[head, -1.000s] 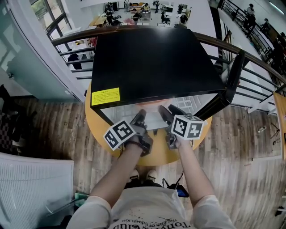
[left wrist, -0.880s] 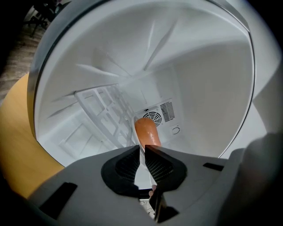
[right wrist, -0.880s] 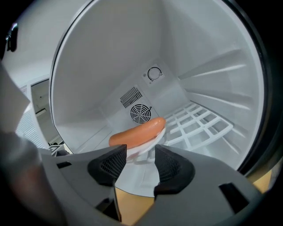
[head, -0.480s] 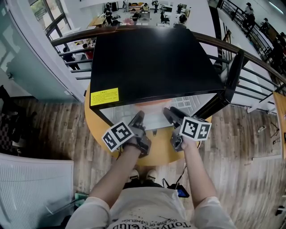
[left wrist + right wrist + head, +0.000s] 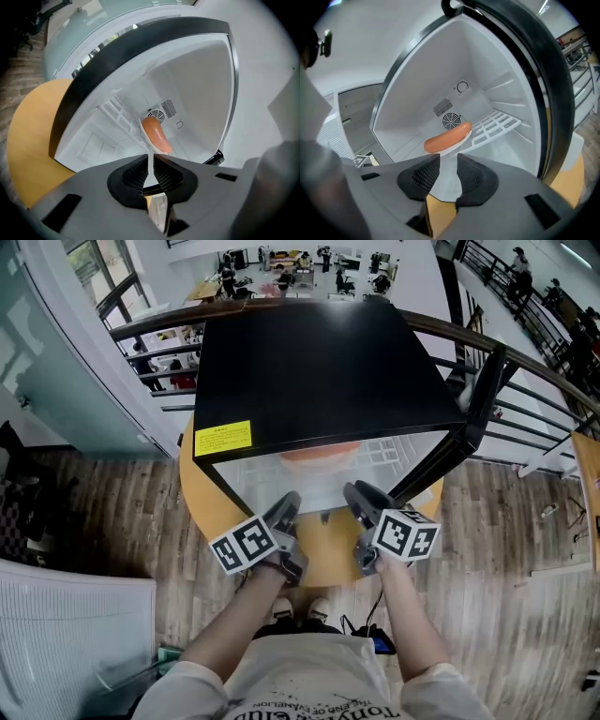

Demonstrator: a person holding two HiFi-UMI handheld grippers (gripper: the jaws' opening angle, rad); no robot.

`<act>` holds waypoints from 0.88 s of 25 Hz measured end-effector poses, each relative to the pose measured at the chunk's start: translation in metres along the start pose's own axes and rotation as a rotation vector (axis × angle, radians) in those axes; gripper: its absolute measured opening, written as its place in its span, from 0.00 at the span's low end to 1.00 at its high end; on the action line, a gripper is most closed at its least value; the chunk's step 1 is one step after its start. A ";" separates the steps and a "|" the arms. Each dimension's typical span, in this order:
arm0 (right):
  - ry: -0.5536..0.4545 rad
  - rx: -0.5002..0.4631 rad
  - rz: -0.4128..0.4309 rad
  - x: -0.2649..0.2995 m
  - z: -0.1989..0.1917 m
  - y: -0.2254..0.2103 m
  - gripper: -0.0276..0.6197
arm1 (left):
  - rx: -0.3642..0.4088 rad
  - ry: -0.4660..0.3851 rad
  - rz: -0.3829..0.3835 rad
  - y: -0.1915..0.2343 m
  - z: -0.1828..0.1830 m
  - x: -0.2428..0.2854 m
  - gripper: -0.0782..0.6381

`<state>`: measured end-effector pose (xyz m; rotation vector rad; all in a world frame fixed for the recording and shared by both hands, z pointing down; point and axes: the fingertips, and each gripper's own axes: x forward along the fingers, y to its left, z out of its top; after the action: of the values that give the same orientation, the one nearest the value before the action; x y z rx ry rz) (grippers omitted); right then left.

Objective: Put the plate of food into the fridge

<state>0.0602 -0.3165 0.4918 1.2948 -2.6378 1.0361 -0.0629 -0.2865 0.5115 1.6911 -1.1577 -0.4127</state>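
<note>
plate of food inside the fridge, both claws outside

the fridge (image 5: 319,362) is a small black box standing on a round yellow bench (image 5: 202,507), with its door (image 5: 473,423) swung open toward the right. the plate of food (image 5: 447,136) sits inside on the white floor of the compartment, in front of the round fan vent (image 5: 451,121) in the back wall and just beside the white wire shelf (image 5: 497,124). on the plate lies one long orange-pink sausage. from the head view only an orange patch of it shows under the front edge of the fridge top. a yellow label (image 5: 222,439) is stuck to the near left corner of that top.

the left claw (image 5: 284,507) hovers at the fridge mouth, over the bench edge. its jaws are all but together, with only a thin slit of light between the pads, and it holds nothing.

the right claw (image 5: 356,495) hangs beside it, also in front of the opening and clear of the plate. its jaws are closing, a moderate gap remains between the pads, and nothing is between them. the plate is seen past them, well inside the fridge.
</note>
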 end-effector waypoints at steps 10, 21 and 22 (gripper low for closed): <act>-0.047 -0.135 0.000 -0.053 -0.036 0.040 0.09 | 0.464 0.106 -0.021 -0.023 -0.041 -0.060 0.15; 0.061 -0.241 -0.050 -0.100 -0.129 0.074 0.08 | 0.694 0.143 0.056 -0.006 -0.093 -0.122 0.14; 0.073 -0.243 -0.056 -0.102 -0.137 0.075 0.08 | 0.690 0.153 0.062 -0.002 -0.098 -0.125 0.14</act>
<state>0.0388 -0.1339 0.5268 1.2455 -2.5593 0.7137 -0.0514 -0.1279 0.5225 2.2149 -1.3188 0.1862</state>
